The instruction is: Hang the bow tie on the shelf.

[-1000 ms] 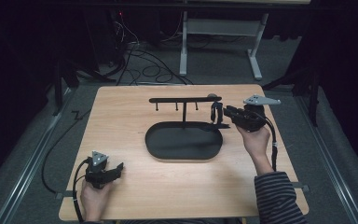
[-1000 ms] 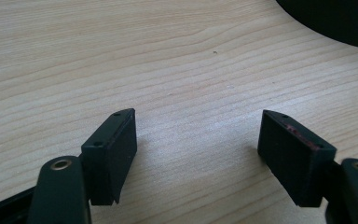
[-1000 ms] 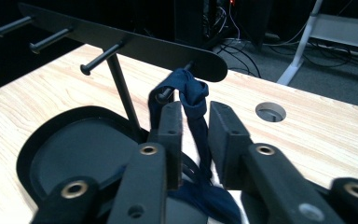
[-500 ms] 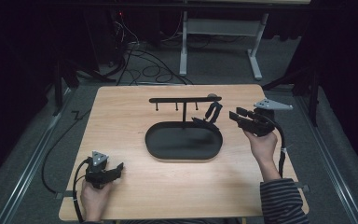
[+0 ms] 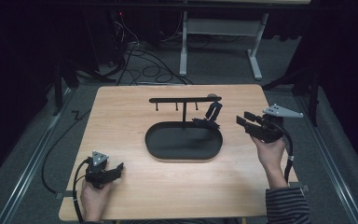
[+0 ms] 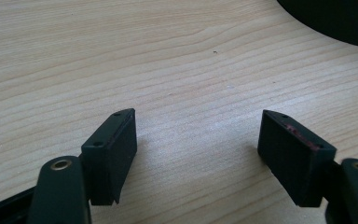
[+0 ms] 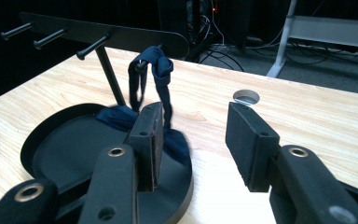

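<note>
Seeing dark cloth [image 7: 161, 70], maybe a strap, hung on rack [image 5: 185, 99] peg | right gripper [image 5: 248, 120] apart, desk's right edge | left gripper [image 5: 116, 168] apart, near-left corner

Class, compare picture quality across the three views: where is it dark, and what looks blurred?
High view: table lit, surroundings nearly black. Left gripper view: even light, jaws cast soft shadows on the wood. Right gripper view: near jaws soft, dark blue fabric on the rack slightly blurred.

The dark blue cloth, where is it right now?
In the high view, the dark blue cloth hangs from the rightmost peg of the black rack, its lower end on the oval base, left of the right gripper.
</note>
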Demonstrator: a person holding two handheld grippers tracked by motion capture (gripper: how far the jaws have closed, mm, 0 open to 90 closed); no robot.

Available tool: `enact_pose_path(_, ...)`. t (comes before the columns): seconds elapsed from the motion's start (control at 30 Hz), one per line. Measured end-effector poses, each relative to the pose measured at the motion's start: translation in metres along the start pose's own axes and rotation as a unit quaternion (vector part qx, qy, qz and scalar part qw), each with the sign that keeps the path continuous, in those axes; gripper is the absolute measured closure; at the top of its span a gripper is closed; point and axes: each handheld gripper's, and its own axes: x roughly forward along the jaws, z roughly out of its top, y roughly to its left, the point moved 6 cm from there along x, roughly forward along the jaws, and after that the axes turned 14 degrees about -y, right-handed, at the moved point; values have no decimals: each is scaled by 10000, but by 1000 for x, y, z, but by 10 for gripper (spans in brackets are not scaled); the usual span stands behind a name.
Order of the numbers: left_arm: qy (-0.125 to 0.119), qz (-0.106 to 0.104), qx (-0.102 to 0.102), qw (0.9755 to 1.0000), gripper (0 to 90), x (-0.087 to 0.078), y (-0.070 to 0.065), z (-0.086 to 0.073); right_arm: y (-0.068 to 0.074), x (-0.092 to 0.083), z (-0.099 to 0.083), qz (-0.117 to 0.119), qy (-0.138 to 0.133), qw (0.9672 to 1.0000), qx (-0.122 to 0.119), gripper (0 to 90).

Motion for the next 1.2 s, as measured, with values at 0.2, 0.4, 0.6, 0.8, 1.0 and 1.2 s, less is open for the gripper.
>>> enact_pose_path(0.2,-1,1,1,10000,287,0,0,0,-2,-10,-4,-39,-59,10000,34,579)
enact_pose_path(0.4,0,1,1,10000,286,0,0,0,-3,-19,-8,-70,-92,9999,68,576)
enact_pose_path(0.6,0,0,2,10000,286,0,0,0,-3,-28,-12,-73,-129,9999,81,570)
enact_pose_path(0.8,0,1,2,10000,287,0,0,0,0,-35,-18,-91,-143,9998,126,569)
enact_pose_path(1.0,0,2,2,10000,286,0,0,0,0,-38,-23,-84,-135,9997,169,568)
enact_pose_path(1.2,-1,2,1,10000,287,0,0,0,2,-41,-30,-74,-130,9996,226,568)
